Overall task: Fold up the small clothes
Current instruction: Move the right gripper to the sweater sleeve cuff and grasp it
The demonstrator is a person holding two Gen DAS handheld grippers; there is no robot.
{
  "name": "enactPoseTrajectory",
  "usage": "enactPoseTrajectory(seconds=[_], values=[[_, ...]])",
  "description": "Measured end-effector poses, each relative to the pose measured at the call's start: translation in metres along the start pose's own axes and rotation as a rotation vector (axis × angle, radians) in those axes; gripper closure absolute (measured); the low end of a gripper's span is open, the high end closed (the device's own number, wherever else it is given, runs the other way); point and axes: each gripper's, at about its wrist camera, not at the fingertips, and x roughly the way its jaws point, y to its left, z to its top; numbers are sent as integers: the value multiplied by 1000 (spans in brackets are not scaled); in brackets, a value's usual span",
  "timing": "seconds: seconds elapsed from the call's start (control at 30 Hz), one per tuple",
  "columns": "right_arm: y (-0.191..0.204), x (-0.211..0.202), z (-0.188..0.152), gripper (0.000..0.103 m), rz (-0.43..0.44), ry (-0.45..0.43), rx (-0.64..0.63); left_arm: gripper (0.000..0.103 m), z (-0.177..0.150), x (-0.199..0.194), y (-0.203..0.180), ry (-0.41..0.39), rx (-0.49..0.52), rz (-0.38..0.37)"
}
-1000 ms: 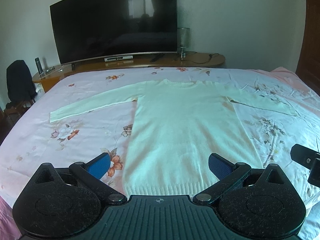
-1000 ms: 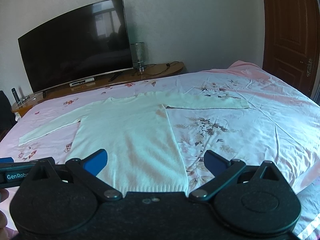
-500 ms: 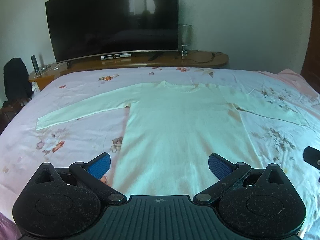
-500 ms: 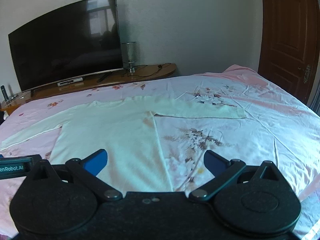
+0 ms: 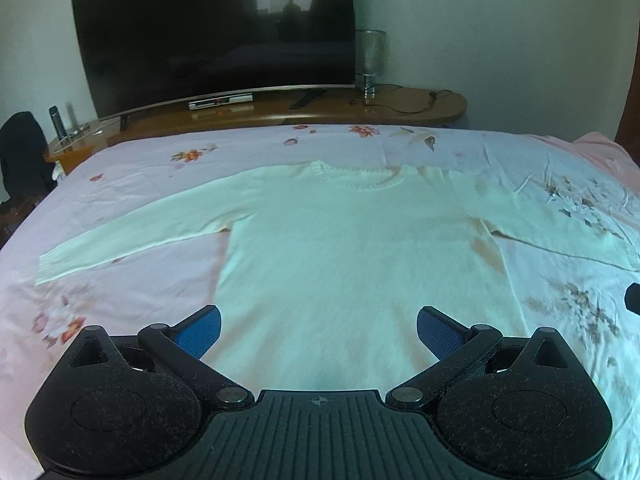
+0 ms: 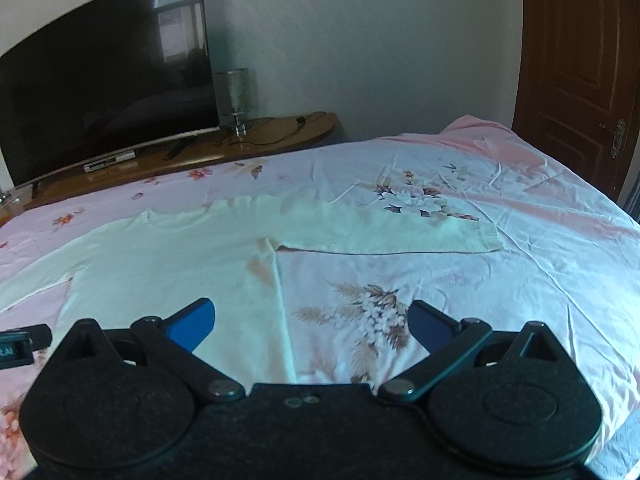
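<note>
Left gripper (image 5: 318, 330) jaws wide apart, empty, above the hem end of the cream knit long-sleeved sweater (image 5: 352, 248) spread flat on the pink floral bed (image 5: 120, 296). Right gripper (image 6: 310, 326) likewise spread, empty; its sleeve (image 6: 392, 236) extends ahead-right, nearer this hand.

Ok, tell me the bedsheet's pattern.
The bedsheet is pale pink with scattered flower prints, clearest in the right wrist view.
</note>
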Motion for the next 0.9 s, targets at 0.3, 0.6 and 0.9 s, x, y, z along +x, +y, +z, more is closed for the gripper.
enactPoseTrajectory(seconds=[0.3, 0.6, 0.9], values=[[-55, 77, 26, 5, -58, 42, 62, 0, 40, 68, -50, 29, 29, -15], [-118, 148, 45, 22, -121, 101, 150, 0, 71, 132, -103, 65, 45, -19], [-181, 216, 57, 32, -188, 178, 271, 0, 86, 190, -131, 105, 52, 20]])
